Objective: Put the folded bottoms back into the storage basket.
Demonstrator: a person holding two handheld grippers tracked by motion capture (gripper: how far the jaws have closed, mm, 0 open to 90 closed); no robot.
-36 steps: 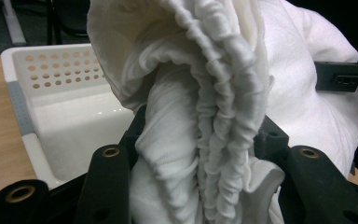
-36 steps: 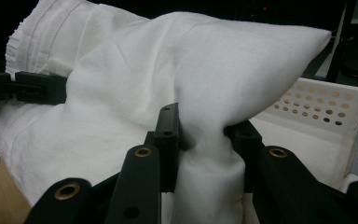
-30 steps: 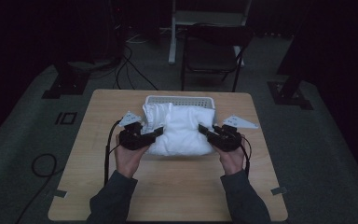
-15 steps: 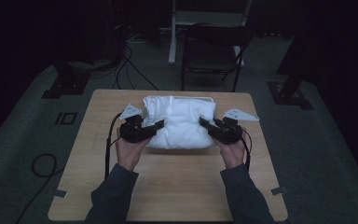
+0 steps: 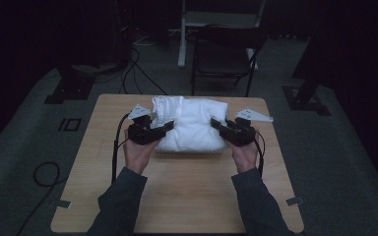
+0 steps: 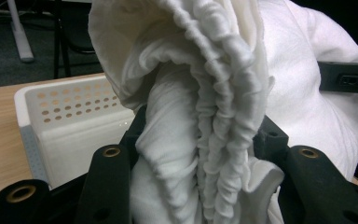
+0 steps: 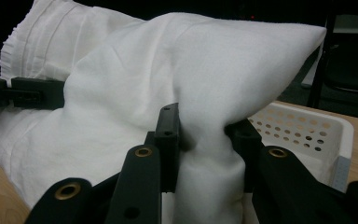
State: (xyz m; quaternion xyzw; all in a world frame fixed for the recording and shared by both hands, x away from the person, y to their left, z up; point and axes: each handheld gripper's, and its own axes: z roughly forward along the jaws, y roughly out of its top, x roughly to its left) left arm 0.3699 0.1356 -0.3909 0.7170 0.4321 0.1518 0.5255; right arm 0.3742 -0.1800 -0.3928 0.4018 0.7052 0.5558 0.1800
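A bundled white cloth [image 5: 189, 123] hangs lifted over the far middle of the wooden table [image 5: 177, 196], covering the white perforated basket [image 6: 70, 116] behind it. My left gripper [image 5: 163, 130] is shut on the cloth's left side, where a gathered, ruffled edge [image 6: 209, 140] runs between the jaws. My right gripper [image 5: 217, 127] is shut on the cloth's right side, pinching a thick fold [image 7: 205, 154]. In the right gripper view the left gripper [image 7: 23, 91] shows across the cloth. The basket's rim [image 7: 307, 126] appears just beyond the fold.
A dark folding chair [image 5: 226, 54] and a white desk leg [image 5: 182, 34] stand behind the table. Cables [image 5: 138, 69] and black stand bases [image 5: 71, 91] lie on the grey floor. The near half of the table is bare wood.
Both grippers have carried the cloth up and away from me, so it now hides the basket that showed behind it a second ago.
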